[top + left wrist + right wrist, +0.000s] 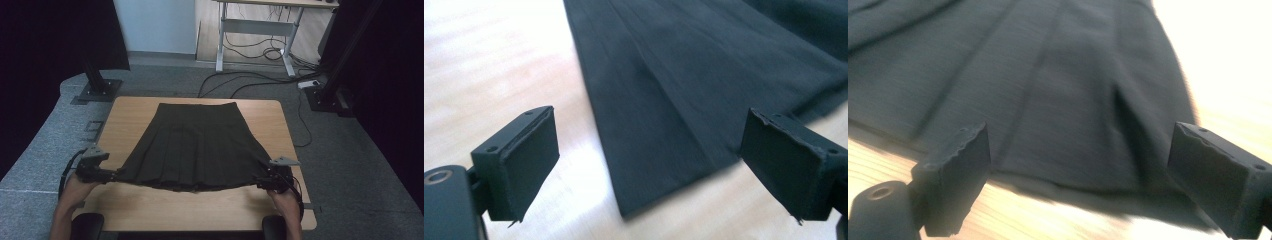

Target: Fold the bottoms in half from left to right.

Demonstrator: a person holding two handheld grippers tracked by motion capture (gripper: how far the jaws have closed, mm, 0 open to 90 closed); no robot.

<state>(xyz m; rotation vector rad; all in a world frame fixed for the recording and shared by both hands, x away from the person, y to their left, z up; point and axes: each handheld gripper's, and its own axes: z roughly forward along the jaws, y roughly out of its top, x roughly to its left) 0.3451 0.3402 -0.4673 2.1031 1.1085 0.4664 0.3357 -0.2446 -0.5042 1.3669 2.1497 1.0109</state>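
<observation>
A dark, near-black pleated fabric skirt [192,145] lies spread flat on the light wooden rectangular table [125,112], its narrow straight waistband toward the far edge and its wide flared hem toward the person's side. The cloth fans out from the waist in a trapezoid shape, with long vertical pleats running from waistband to hem; the hem line is slightly wavy along the near edge, where the folds bunch a little. In the left gripper view the skirt's corner comes to a blunt point on the pale wood, with a crisp pleat crease running up from the hem and the matte weave looking smooth and even. In the right gripper view the opposite hem corner lies flat with several parallel pleat lines and a small tuck near the edge, though that picture is somewhat blurred. The left gripper [102,174] sits at the skirt's near left hem corner and the right gripper [265,180] at its near right hem corner, each held in a hand coming in from below. Both tools are released: in each gripper view the two black padded jaws stand wide apart with the hem corner lying between them, unpinched, the pads [526,165] clear of the cloth.
</observation>
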